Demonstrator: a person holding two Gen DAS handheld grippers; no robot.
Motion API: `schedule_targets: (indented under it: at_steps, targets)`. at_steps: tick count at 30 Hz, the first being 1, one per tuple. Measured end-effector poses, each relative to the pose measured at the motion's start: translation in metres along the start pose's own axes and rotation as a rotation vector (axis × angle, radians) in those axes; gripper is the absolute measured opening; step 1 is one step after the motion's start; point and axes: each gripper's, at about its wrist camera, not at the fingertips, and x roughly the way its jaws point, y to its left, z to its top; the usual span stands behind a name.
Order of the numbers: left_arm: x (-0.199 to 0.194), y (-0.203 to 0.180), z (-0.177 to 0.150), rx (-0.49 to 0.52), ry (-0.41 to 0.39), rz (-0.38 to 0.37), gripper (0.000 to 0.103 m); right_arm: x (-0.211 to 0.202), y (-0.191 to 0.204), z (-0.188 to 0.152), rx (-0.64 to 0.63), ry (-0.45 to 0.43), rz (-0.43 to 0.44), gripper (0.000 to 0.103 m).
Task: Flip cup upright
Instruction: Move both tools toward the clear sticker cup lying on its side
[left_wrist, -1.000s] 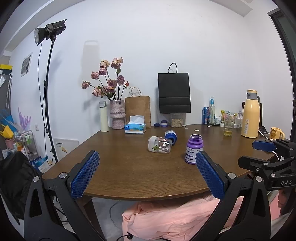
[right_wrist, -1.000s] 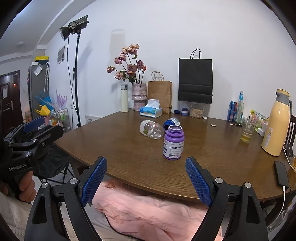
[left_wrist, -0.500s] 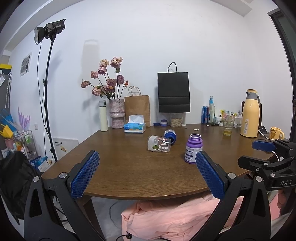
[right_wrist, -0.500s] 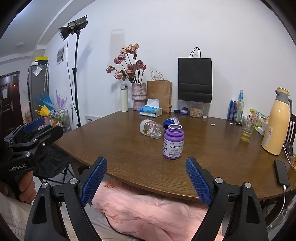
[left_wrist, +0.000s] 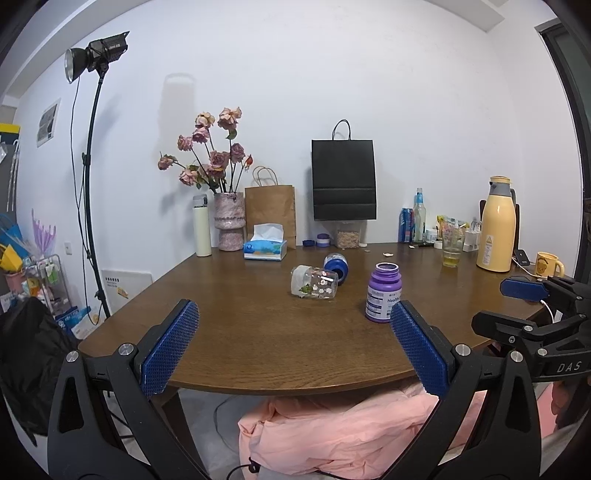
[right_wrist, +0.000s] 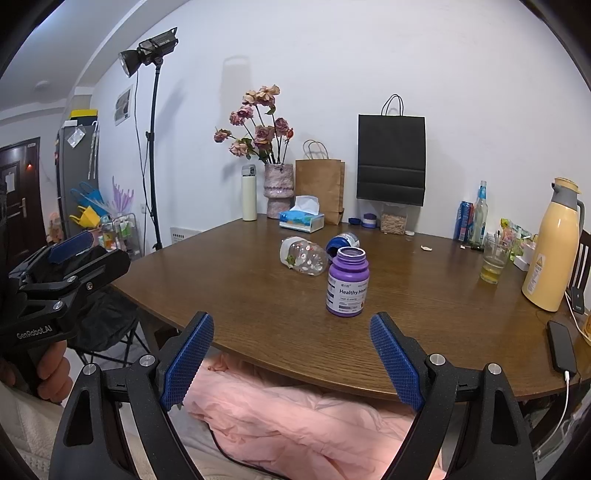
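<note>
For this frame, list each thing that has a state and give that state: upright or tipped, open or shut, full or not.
left gripper: open, holding nothing.
right gripper: open, holding nothing.
floral clear cup: lying on its side.
blue bottle: lying on its side.
purple bottle: upright, no cap on.
drinking glass: upright, part full of yellow liquid.
tissue box: open, tissue sticking up.
yellow thermos: upright, lid on.

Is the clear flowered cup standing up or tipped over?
Tipped over: the clear flowered cup lies on its side on the brown wooden table.
</note>
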Motion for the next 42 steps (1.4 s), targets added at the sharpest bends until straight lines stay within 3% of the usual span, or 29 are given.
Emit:
schedule_targets:
  at_steps: [4, 6, 9, 14, 20, 23, 27, 30, 37, 42]
  targets:
    - [0.011, 0.007, 0.006, -0.002, 0.004, 0.003, 0.103, 0.008, 0.0, 0.007, -0.012, 0.015, -0.014, 0.091]
    - [0.027, 0.014, 0.011, 0.039, 0.003, 0.012, 0.103, 0.021, -0.002, 0.012, -0.005, 0.062, 0.002, 0.091]
    - [0.07, 0.027, 0.018, 0.075, 0.076, 0.066, 0.103, 0.05, -0.001, 0.018, 0.001, 0.102, 0.055, 0.091]
    - [0.134, 0.057, 0.017, -0.067, 0.177, 0.069, 0.103, 0.119, 0.005, 0.04, -0.059, 0.118, 0.094, 0.091]
    - [0.183, 0.069, 0.015, -0.04, 0.217, 0.123, 0.102, 0.218, 0.02, 0.077, -0.174, 0.179, 0.09, 0.091]
    - [0.207, 0.082, 0.016, -0.05, 0.258, 0.201, 0.103, 0.259, 0.016, 0.09, -0.154, 0.191, 0.118, 0.091]
    - [0.237, 0.11, 0.017, -0.173, 0.331, 0.166, 0.103, 0.305, 0.014, 0.104, -0.182, 0.201, 0.053, 0.091]
    - [0.253, 0.116, 0.014, -0.229, 0.37, 0.133, 0.103, 0.339, 0.009, 0.113, -0.212, 0.263, 0.001, 0.091]
    - [0.278, 0.094, 0.002, -0.12, 0.431, 0.137, 0.103, 0.402, -0.001, 0.116, -0.177, 0.461, 0.021, 0.091]
    - [0.282, 0.086, -0.004, -0.097, 0.459, 0.091, 0.103, 0.414, -0.01, 0.113, -0.133, 0.51, 0.082, 0.089]
